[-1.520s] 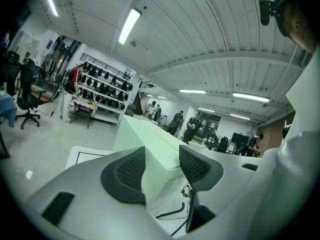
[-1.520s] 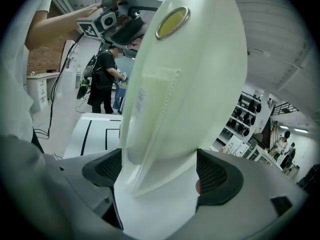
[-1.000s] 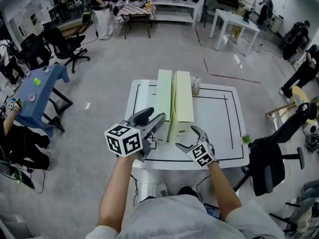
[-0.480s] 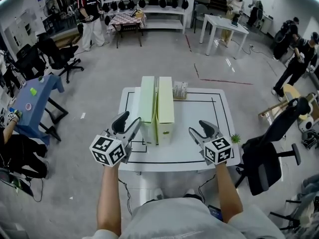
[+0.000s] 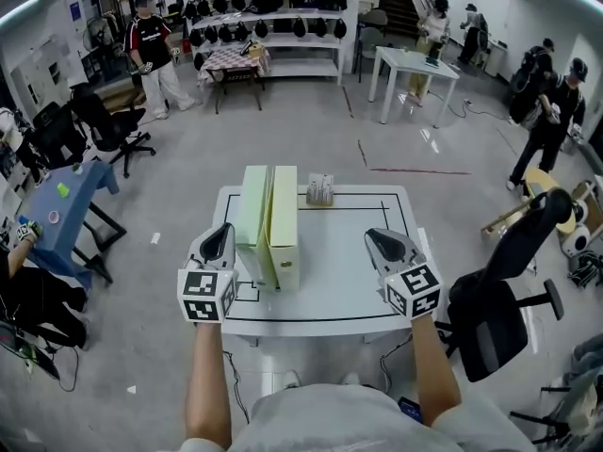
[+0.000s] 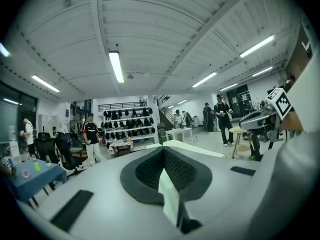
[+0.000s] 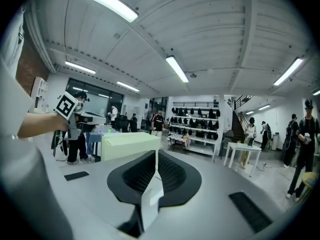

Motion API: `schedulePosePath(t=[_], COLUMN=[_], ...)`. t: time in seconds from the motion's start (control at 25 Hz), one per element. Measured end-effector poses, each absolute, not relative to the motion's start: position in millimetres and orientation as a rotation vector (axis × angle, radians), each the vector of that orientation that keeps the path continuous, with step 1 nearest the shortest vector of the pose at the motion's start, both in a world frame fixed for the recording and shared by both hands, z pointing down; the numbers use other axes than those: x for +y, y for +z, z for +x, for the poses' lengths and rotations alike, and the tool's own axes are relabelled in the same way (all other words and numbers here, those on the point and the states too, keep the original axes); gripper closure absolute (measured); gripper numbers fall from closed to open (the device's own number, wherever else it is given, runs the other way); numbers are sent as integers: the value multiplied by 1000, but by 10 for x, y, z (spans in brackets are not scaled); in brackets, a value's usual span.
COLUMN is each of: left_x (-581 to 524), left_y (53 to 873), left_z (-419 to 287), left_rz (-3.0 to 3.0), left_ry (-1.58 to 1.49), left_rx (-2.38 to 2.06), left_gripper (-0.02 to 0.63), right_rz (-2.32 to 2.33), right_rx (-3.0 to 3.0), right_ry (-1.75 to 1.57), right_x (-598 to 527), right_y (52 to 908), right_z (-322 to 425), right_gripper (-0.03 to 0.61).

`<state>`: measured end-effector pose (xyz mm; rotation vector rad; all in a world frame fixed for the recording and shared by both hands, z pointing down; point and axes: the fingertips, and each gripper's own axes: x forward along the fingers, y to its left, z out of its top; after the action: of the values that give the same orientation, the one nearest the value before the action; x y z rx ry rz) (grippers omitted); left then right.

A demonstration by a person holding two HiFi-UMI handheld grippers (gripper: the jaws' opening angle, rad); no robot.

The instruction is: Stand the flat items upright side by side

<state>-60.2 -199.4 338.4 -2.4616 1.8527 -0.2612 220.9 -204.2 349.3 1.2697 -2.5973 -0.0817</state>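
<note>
Two pale green flat boxes, the left box (image 5: pixel 252 222) and the right box (image 5: pixel 284 226), stand upright side by side on the white table (image 5: pixel 358 281). My left gripper (image 5: pixel 219 240) hovers just left of them near the front, and its jaws have just closed on nothing. My right gripper (image 5: pixel 380 242) hangs well to the right of the boxes; its jaws have also just been closing, empty and shut. In the left gripper view the pads meet at the left gripper (image 6: pixel 163 153), with a box top (image 6: pixel 195 148) beyond. The right gripper view shows the right gripper (image 7: pixel 156 158) shut and the boxes (image 7: pixel 129 144) off to the left.
A small striped packet (image 5: pixel 320 190) stands at the table's back edge. A black office chair (image 5: pixel 504 299) is close to the table's right side. A blue table (image 5: pixel 61 210) and a seated person are at the left. Several people stand farther off.
Both grippers have drawn back from the boxes and spread apart, the right one rising and moving right. Both sets of jaws went from open to shut. The boxes stand free.
</note>
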Motion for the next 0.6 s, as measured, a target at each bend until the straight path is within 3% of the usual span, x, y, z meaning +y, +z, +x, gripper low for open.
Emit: schedulePosePath(t=[0.6], left_x=[-1987], left_y=[3108], left_z=[151], left_rz=[-2379], left_ry=[-305], left_rx=[1751], left_gripper=[594], right_rz=[1179], right_rx=[-2663], right_ry=[-306], right_x=[-2021], right_y=[2901], right_z=[2378], right_gripper=[551])
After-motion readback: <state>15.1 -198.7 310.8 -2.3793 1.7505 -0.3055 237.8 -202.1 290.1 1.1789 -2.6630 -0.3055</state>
